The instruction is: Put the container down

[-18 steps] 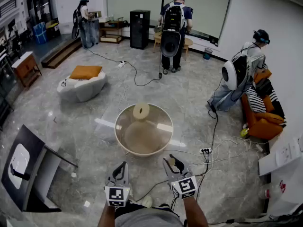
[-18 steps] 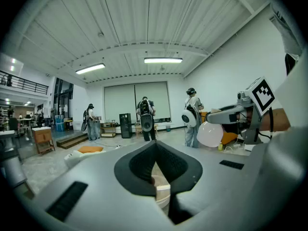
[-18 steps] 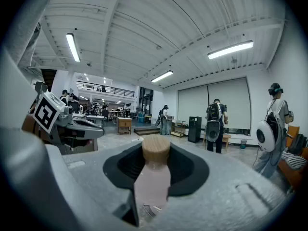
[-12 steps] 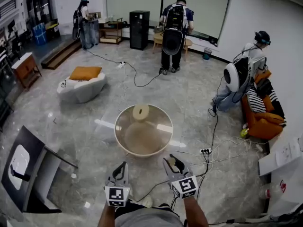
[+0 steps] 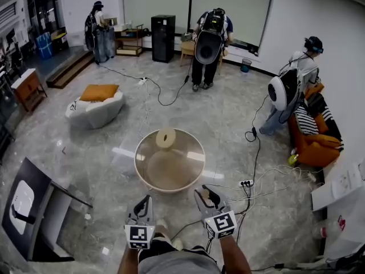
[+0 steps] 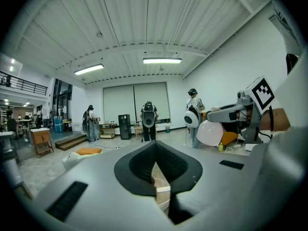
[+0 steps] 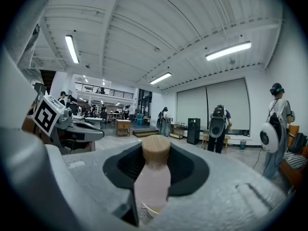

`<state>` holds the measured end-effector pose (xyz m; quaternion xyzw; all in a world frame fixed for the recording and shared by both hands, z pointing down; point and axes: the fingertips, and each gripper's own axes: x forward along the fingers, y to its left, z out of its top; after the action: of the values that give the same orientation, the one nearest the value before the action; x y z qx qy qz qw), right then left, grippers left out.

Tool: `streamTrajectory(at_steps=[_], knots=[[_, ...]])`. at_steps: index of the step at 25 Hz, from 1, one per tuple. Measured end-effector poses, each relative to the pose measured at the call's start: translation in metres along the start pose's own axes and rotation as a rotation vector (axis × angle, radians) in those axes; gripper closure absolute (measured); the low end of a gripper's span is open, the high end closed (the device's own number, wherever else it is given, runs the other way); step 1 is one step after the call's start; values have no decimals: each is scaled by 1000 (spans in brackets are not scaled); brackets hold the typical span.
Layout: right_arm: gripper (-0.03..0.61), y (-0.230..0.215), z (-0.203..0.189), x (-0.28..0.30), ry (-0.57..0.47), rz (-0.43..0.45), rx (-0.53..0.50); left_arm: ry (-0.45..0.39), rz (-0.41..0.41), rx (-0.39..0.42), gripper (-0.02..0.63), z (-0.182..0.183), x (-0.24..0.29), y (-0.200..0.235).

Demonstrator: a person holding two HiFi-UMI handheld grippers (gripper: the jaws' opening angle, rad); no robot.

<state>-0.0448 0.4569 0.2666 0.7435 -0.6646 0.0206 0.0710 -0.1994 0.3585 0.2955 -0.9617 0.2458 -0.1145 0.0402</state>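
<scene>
Container stands gripped between right tongs — left tongs closed, empty.

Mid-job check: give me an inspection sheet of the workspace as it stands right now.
Surface: round table, tan top, on a stone floor.
Job's things: pink container with a wooden cap, not yet set down.
Clutter: one pale cylinder near the table's far edge.
Grippers: right gripper shut on the container; left gripper shut, empty.
Cables: power strip and loose cords on the floor to the table's right.
Surroundings: people at work beyond; orange sofa to the right.
</scene>
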Motion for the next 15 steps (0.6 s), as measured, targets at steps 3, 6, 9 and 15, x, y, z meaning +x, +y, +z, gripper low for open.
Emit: streamTrajectory(at_steps=[3,6,9,15], knots=[[449,-9,-1,9,-4,3,-3,0,-4,4,600,1,15,1],[449,-22,-3,23,-4,3,0,8,-11,8,600,0,37,2],[449,-38,-4,41,-8,-3,10,12,-18,6,600,-1,63,6],[449,-72,1,99,-3,-2,23,22,-29,4,600,8,124,32]])
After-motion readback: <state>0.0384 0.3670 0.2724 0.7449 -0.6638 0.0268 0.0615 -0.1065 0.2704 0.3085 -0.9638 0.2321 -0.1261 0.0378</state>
